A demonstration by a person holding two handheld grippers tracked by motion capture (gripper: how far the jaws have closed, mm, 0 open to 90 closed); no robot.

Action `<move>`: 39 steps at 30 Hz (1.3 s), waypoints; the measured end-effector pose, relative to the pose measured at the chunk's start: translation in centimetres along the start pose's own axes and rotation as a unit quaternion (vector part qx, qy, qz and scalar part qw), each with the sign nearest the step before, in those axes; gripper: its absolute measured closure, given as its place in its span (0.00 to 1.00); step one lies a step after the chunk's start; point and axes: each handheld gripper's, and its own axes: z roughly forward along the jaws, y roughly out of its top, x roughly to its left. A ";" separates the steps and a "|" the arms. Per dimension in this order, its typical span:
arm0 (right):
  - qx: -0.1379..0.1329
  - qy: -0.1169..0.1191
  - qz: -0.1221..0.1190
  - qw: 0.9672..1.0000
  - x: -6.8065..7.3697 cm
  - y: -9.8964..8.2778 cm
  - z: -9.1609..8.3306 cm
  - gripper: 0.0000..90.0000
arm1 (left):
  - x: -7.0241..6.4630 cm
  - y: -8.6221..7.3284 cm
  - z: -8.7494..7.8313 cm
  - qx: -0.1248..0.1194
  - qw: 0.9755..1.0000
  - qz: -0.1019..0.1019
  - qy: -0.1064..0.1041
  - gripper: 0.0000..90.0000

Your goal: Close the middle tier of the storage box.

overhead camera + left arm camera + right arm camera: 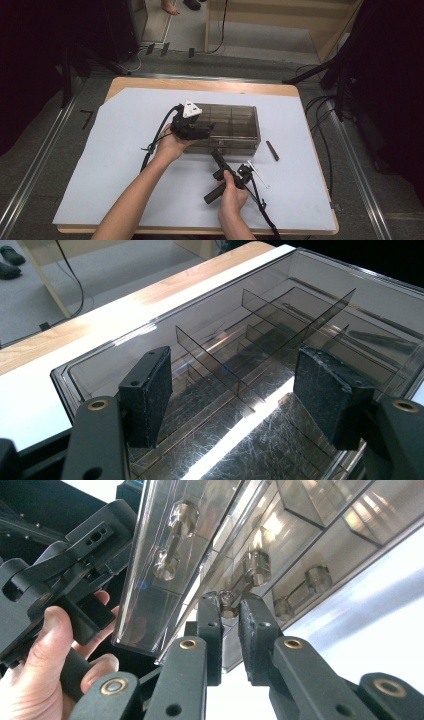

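High view, smoky clear box (pixel 232 127) mid-table on white sheet (pixel 125 165), left gripper (pixel 192 127) at its left end, right gripper (pixel 220 162) at its near side, left gripper view, jaws wide over the lid (dividers inside), right gripper view, jaws pinched on the latch (pixel 229 605).

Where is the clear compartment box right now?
In the high view the clear compartment box sits mid-table on the white sheet, with the left gripper at its left end and the right gripper at its front latch.

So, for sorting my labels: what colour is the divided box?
Smoky, see-through grey plastic box, shown best in the left gripper view.
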 end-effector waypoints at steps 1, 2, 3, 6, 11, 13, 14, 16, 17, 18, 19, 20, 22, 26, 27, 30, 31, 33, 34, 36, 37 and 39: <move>0.000 0.000 0.001 1.000 0.0 0.0 -0.1 0.90 | 0.0 0.0 0.0 0.000 1.000 0.000 0.000 0.37; 0.001 0.002 0.000 1.000 0.0 0.0 -0.1 0.90 | 0.0 0.0 0.0 0.000 1.000 0.000 0.000 0.37; 0.002 0.002 -0.001 1.000 0.0 -0.1 -0.2 0.90 | 0.0 0.0 0.0 0.000 1.000 0.000 0.000 0.37; 0.006 0.001 -0.005 1.000 0.0 -0.1 -0.4 0.90 | 0.0 0.0 0.0 0.000 1.000 0.000 0.000 0.37; 0.010 0.002 -0.007 1.000 0.0 -0.1 -0.6 0.90 | 0.0 0.0 0.0 -0.001 1.000 0.000 0.001 0.37; 0.009 0.003 -0.008 1.000 0.0 -0.1 -0.6 0.90 | 0.0 0.0 0.0 -0.001 1.000 -0.001 0.002 0.37; 0.010 0.002 -0.008 1.000 0.0 -0.1 -0.6 0.90 | 0.0 0.0 0.0 -0.001 1.000 0.000 0.002 0.37; 0.011 0.000 -0.009 1.000 0.1 -0.1 -0.6 0.89 | 0.0 0.0 0.1 -0.003 1.000 -0.003 0.002 0.37; 0.010 0.000 -0.009 1.000 0.1 -0.1 -0.6 0.89 | 0.0 0.0 0.0 -0.001 1.000 -0.001 0.002 0.37; 0.011 0.001 -0.009 1.000 0.1 -0.1 -0.6 0.89 | 0.0 0.0 0.1 -0.002 1.000 -0.002 0.000 0.37; 0.013 0.002 -0.009 1.000 0.1 -0.1 -0.6 0.86 | 0.0 0.0 0.0 -0.001 1.000 -0.001 0.000 0.37; 0.012 0.002 -0.009 1.000 0.1 0.0 -0.6 0.83 | 0.0 0.0 0.0 -0.002 1.000 -0.002 0.000 0.37; 0.013 0.001 -0.016 1.000 0.2 0.1 -0.8 0.79 | 0.0 0.0 0.0 -0.001 1.000 -0.001 0.000 0.37; 0.014 -0.002 -0.044 0.999 0.4 0.4 -1.3 0.76 | 0.0 0.0 0.1 -0.004 1.000 -0.003 -0.001 0.37; 0.014 -0.004 -0.054 0.998 0.4 0.5 -1.4 0.76 | 0.0 0.0 0.1 -0.004 1.000 -0.003 -0.002 0.37; 0.026 -0.019 -0.088 0.996 0.5 0.8 -1.8 0.74 | 0.1 0.0 0.1 -0.005 1.000 -0.003 -0.003 0.37; 0.033 -0.022 -0.096 0.995 0.5 1.0 -1.9 0.74 | 0.1 0.0 0.1 -0.005 1.000 -0.003 -0.003 0.37; 0.041 -0.024 -0.113 0.992 0.7 1.2 -2.2 0.73 | 0.0 0.0 0.1 -0.005 1.000 -0.003 -0.002 0.37; 0.042 -0.025 -0.122 0.991 0.7 1.3 -2.3 0.73 | 0.0 0.0 0.1 -0.005 1.000 -0.003 -0.002 0.37; 0.047 -0.025 -0.143 0.988 0.8 1.7 -2.6 0.72 | 0.0 0.0 0.0 -0.003 1.000 -0.003 -0.002 0.37; 0.049 -0.024 -0.152 0.987 0.9 1.9 -2.8 0.71 | 0.0 0.0 0.0 -0.003 1.000 -0.003 -0.001 0.37; 0.054 -0.025 -0.163 0.985 1.0 2.3 -3.2 0.71 | 0.0 0.0 0.0 -0.002 1.000 -0.003 0.000 0.37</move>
